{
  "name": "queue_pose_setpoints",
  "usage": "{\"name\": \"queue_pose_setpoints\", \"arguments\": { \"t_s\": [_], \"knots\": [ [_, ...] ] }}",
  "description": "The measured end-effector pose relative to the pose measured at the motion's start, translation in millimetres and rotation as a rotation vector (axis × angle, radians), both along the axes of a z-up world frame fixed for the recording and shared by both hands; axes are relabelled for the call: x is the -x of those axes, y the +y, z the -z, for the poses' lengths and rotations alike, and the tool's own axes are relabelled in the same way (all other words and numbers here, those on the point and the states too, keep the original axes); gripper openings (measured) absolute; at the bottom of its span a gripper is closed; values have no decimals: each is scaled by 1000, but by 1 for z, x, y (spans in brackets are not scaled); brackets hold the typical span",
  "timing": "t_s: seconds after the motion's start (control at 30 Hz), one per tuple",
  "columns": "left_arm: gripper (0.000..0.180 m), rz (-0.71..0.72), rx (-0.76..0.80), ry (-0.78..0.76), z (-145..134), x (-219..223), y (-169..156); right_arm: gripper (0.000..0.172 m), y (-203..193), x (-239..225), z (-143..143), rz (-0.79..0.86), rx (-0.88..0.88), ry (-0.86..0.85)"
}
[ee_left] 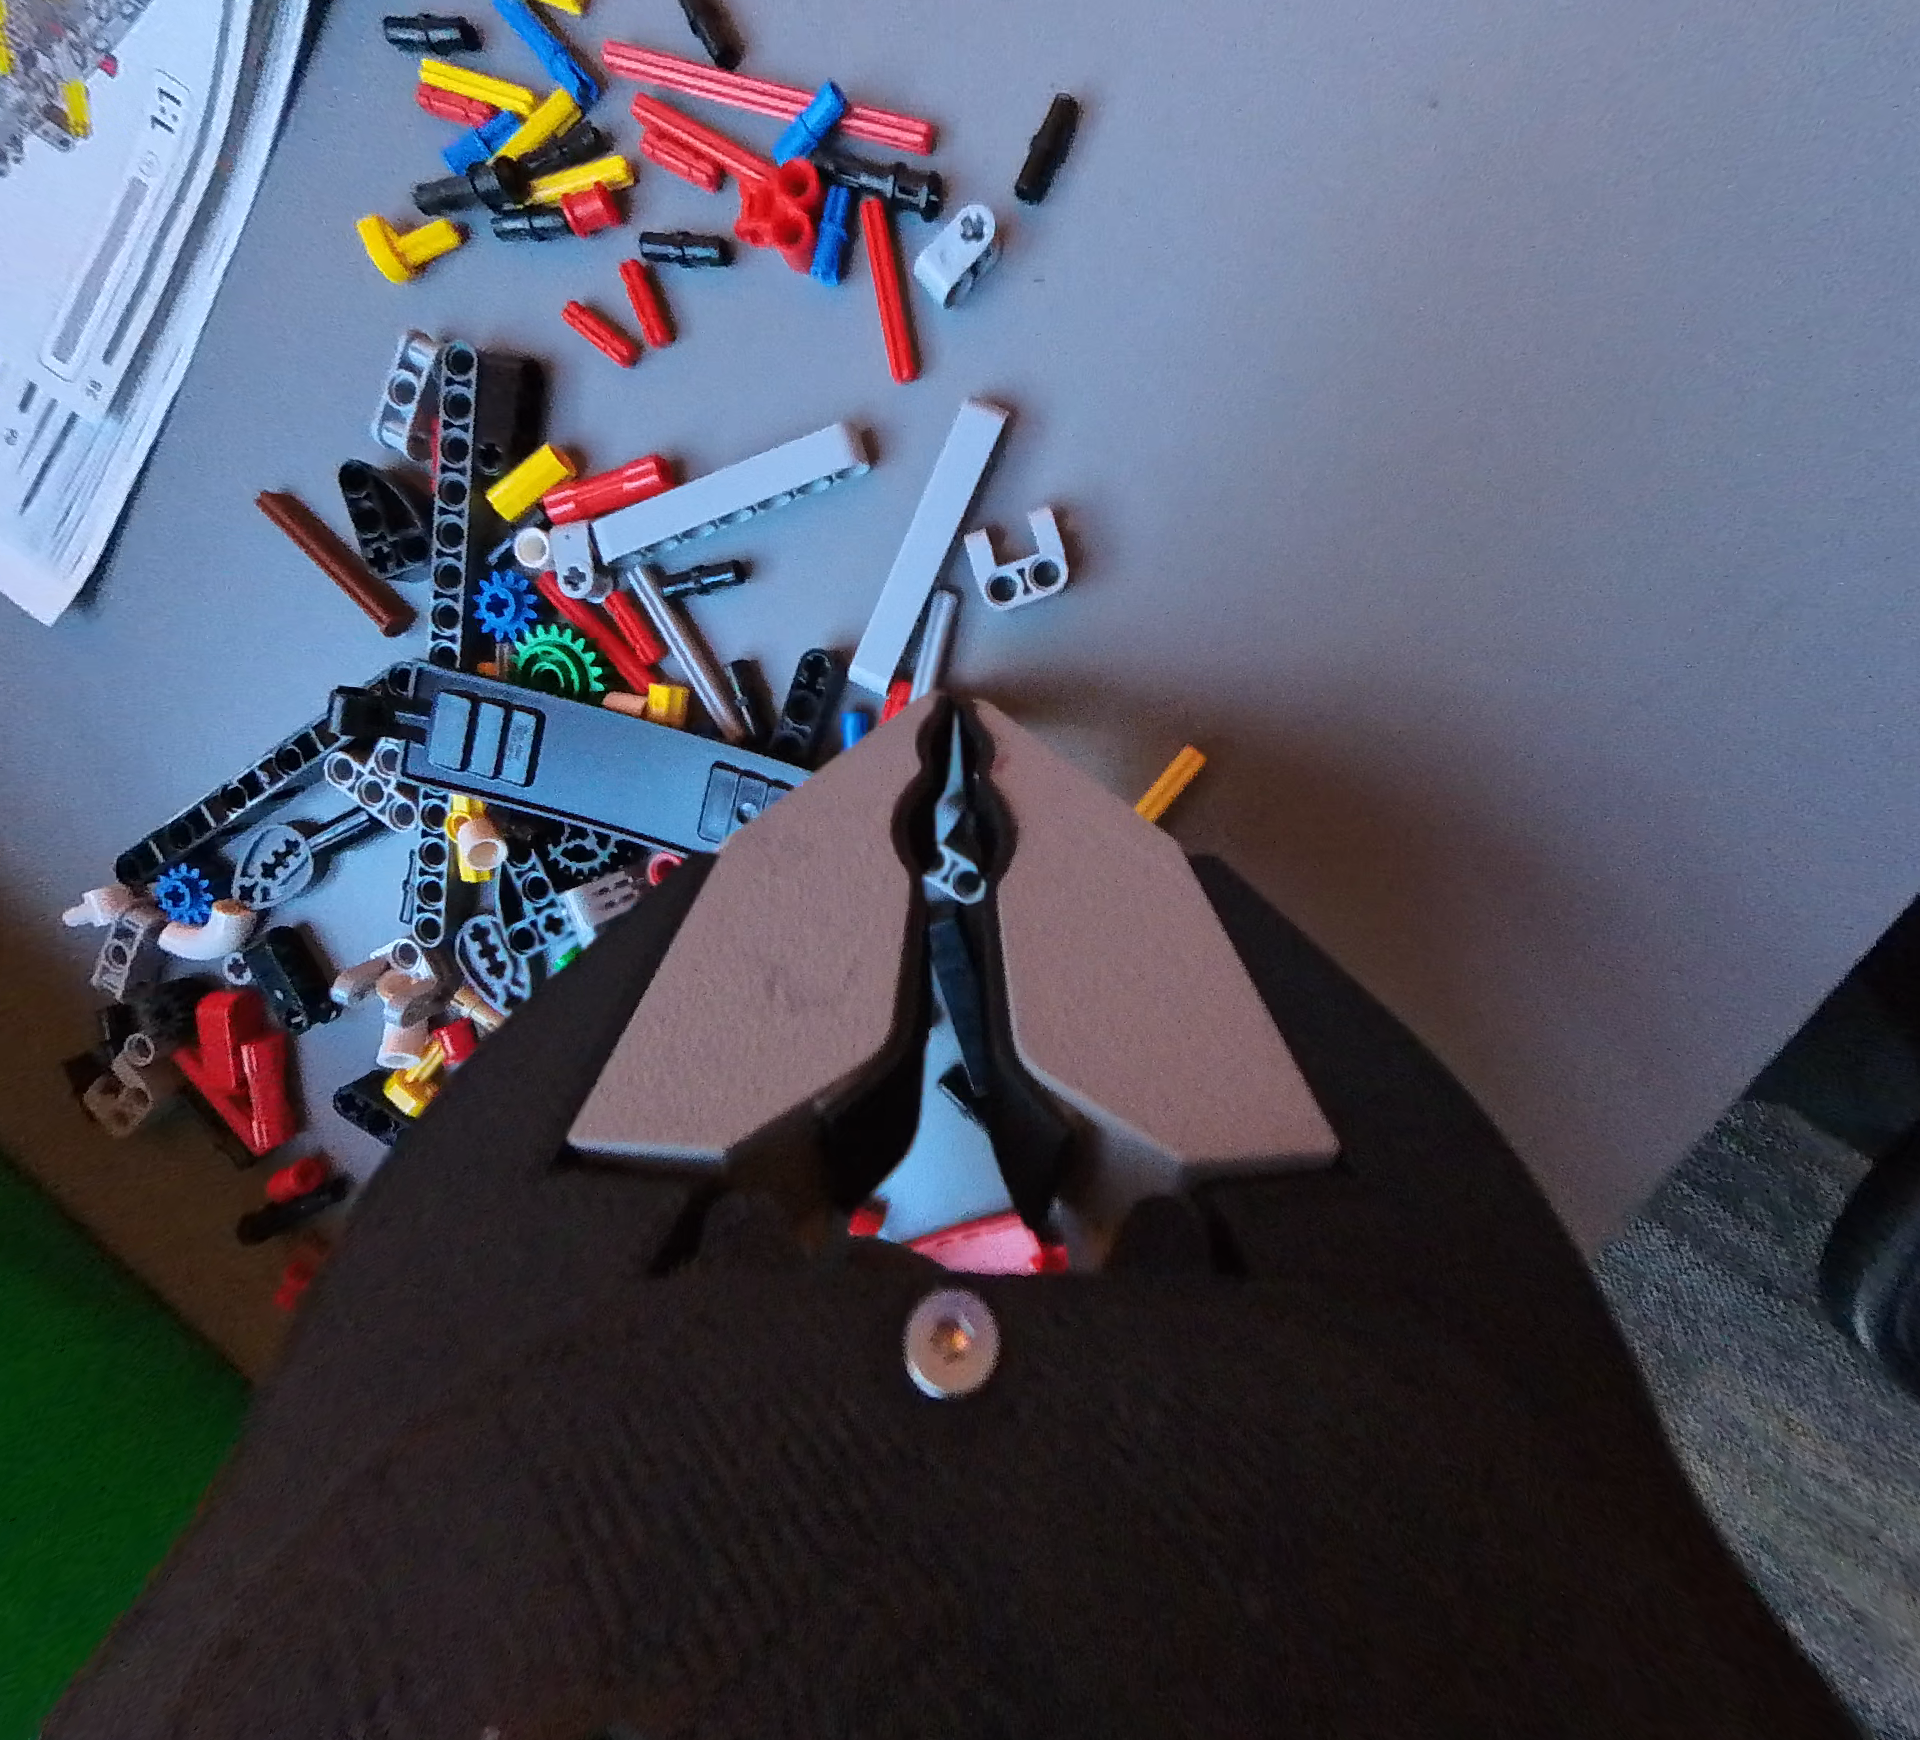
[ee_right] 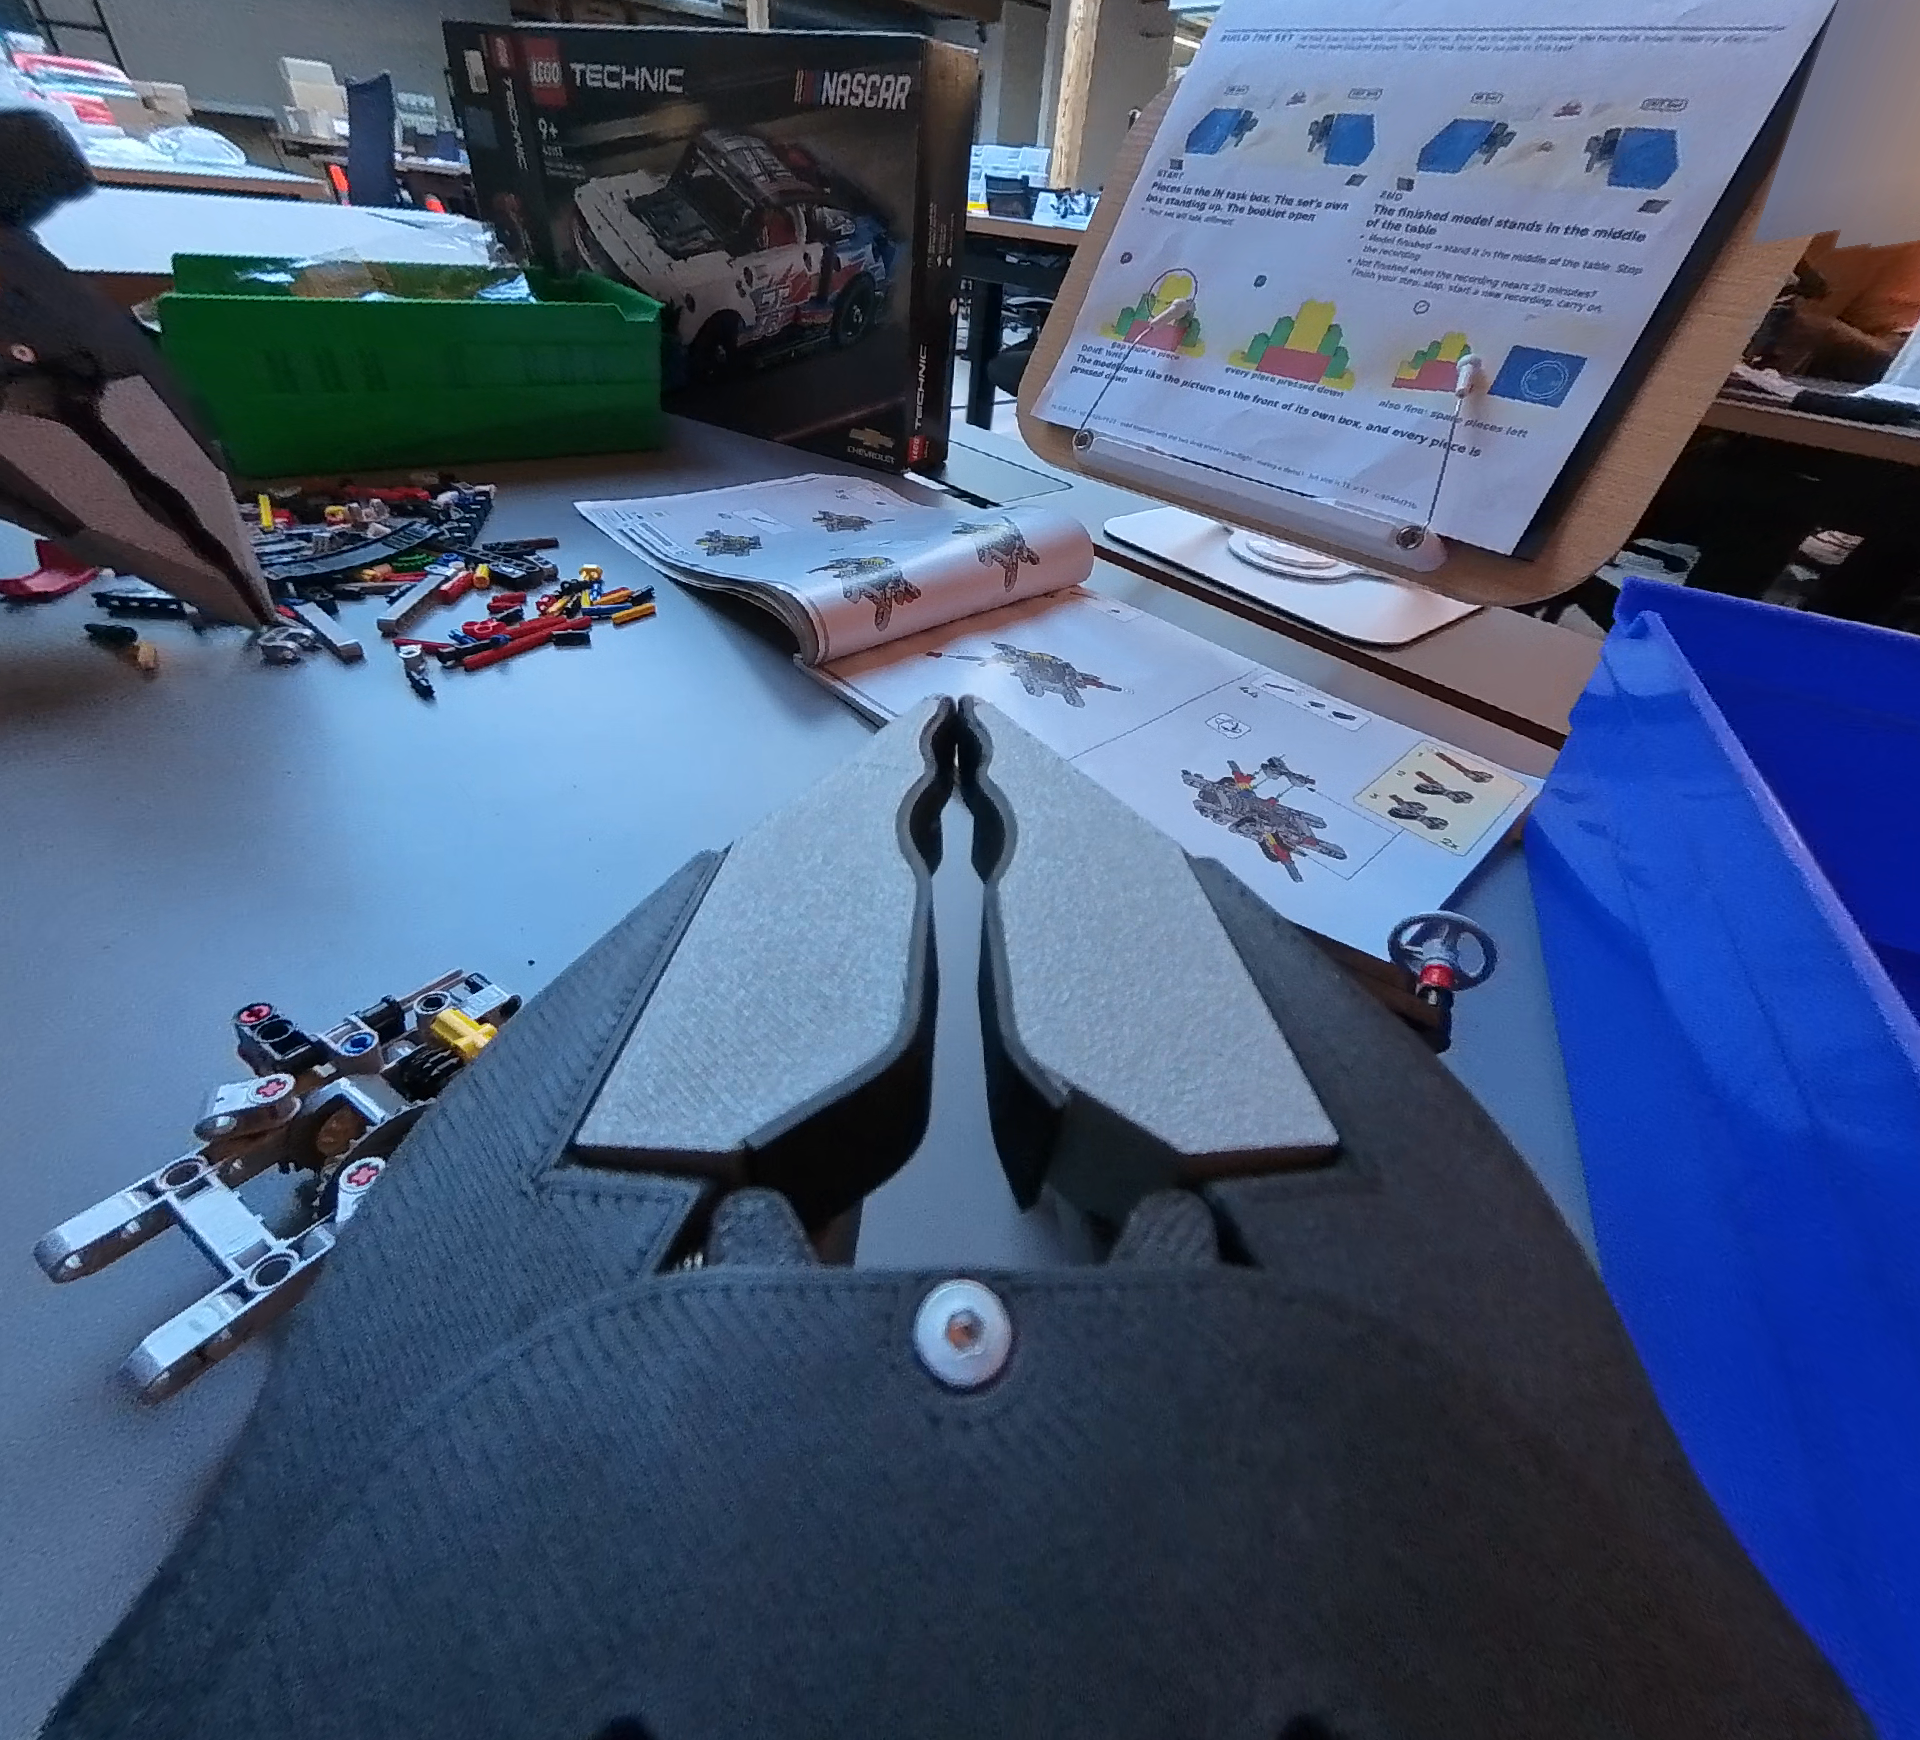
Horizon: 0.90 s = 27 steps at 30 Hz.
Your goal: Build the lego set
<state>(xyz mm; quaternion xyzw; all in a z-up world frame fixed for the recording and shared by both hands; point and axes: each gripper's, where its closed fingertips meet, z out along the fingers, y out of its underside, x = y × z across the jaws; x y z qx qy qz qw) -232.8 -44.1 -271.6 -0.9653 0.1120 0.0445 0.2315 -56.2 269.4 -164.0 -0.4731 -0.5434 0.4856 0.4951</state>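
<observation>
My left gripper (ee_left: 951,714) is shut, with its tips low at the right edge of a pile of small building pieces (ee_left: 582,547) on the grey table (ee_left: 1455,340). A small light grey connector (ee_left: 956,878) shows through the slit between its fingers. Whether the fingers press on it I cannot tell. A long light grey beam (ee_left: 930,547) lies just beyond the tips. The right wrist view shows this gripper (ee_right: 260,615) with its tip down by a grey piece (ee_right: 281,644). My right gripper (ee_right: 956,708) is shut, tips touching, above the table before the open booklet (ee_right: 935,589).
A partly built grey assembly (ee_right: 281,1140) lies left of my right gripper. A blue bin (ee_right: 1745,1015) stands at the right and a green bin (ee_right: 416,371) at the back left. The set's box (ee_right: 748,236) and a sheet on a stand (ee_right: 1403,184) stand behind. A small wheel piece (ee_right: 1442,952) stands by the blue bin. My right gripper is the nearer one to the small wheel piece (ee_right: 1442,952): about 15 cm, against 45 cm.
</observation>
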Motion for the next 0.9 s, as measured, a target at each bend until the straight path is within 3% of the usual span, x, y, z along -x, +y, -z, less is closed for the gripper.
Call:
{"name": "queue_pose_setpoints", "arguments": {
  "t_s": [0.9],
  "knots": [
    [6, 42, 59, -17, -2, -5, 2, 0, 0, -2, -4, -28, 40, 20]
  ]
}}
